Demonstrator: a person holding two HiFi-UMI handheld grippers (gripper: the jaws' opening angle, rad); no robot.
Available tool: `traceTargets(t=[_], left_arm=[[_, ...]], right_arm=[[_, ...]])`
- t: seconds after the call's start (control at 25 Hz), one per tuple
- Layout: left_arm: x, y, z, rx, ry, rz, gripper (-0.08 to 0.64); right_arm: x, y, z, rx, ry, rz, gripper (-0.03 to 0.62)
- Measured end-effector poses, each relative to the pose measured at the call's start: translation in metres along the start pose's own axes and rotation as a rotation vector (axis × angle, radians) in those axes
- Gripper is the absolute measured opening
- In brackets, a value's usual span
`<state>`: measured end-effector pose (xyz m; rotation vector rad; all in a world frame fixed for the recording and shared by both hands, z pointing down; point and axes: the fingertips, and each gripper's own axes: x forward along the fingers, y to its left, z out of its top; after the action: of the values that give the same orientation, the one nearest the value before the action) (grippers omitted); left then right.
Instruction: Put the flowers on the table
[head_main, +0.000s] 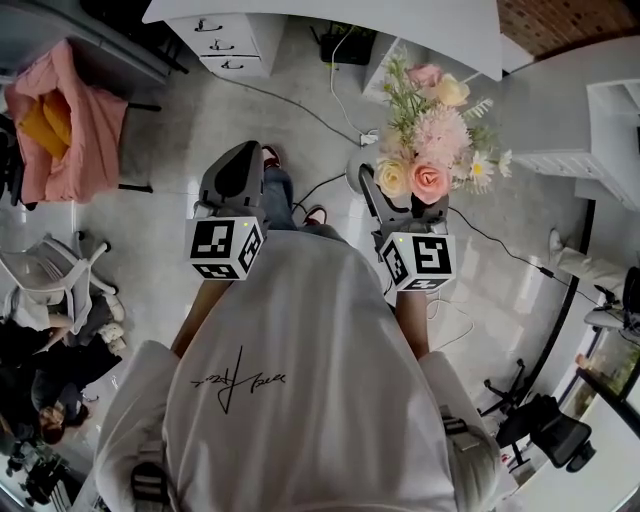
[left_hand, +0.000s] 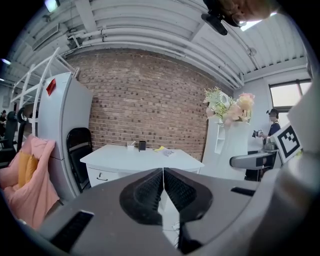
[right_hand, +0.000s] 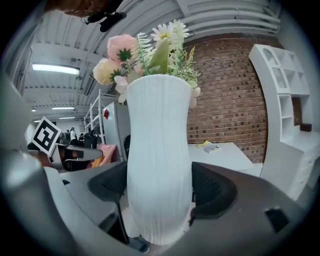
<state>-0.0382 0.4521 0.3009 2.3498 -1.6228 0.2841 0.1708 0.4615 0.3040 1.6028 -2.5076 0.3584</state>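
Flowers (head_main: 430, 150) stand in white ribbed vase (right_hand: 159, 165), off floor, pinched by 2 fingers of your right gripper (right_hand: 159, 192). Fingers of your left gripper (left_hand: 163, 190) pressed together, empty. White worktop (left_hand: 142, 156) ahead, probably well apart.

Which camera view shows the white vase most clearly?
The right gripper view: the white vase fills the middle, between the jaws. The head view shows only its flowers; the left gripper view shows it small and distant.

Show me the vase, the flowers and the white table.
vase (right_hand: 159, 150), right gripper view, ribbed middle of the body
flowers (head_main: 440, 130), head view, big pale pink bloom
white table (left_hand: 120, 156), left gripper view, bare tabletop
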Motion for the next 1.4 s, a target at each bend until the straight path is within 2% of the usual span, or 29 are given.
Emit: traceTargets(t=[0.2, 0.4, 0.8, 1.2, 1.4], left_arm=[[0.015, 0.002, 0.006, 0.014, 0.001, -0.029, 0.011], [0.038, 0.022, 0.011, -0.010, 0.000, -0.027, 0.011], [0.089, 0.067, 0.041, -0.007, -0.006, -0.025, 0.011], [0.155, 0.135, 0.077, -0.007, -0.004, -0.056, 0.011], [0.162, 0.150, 0.089, 0.000, -0.032, -0.069, 0.011]], right_arm=[[0.012, -0.002, 0.003, 0.042, -0.003, 0.010, 0.411], [0.046, 0.003, 0.003, 0.054, -0.012, 0.029, 0.405], [0.121, 0.011, 0.043, 0.060, -0.069, 0.076, 0.405], [0.210, 0.010, 0.081, 0.068, -0.077, 0.036, 0.405], [0.220, 0.013, 0.090, 0.060, -0.096, 0.013, 0.405]])
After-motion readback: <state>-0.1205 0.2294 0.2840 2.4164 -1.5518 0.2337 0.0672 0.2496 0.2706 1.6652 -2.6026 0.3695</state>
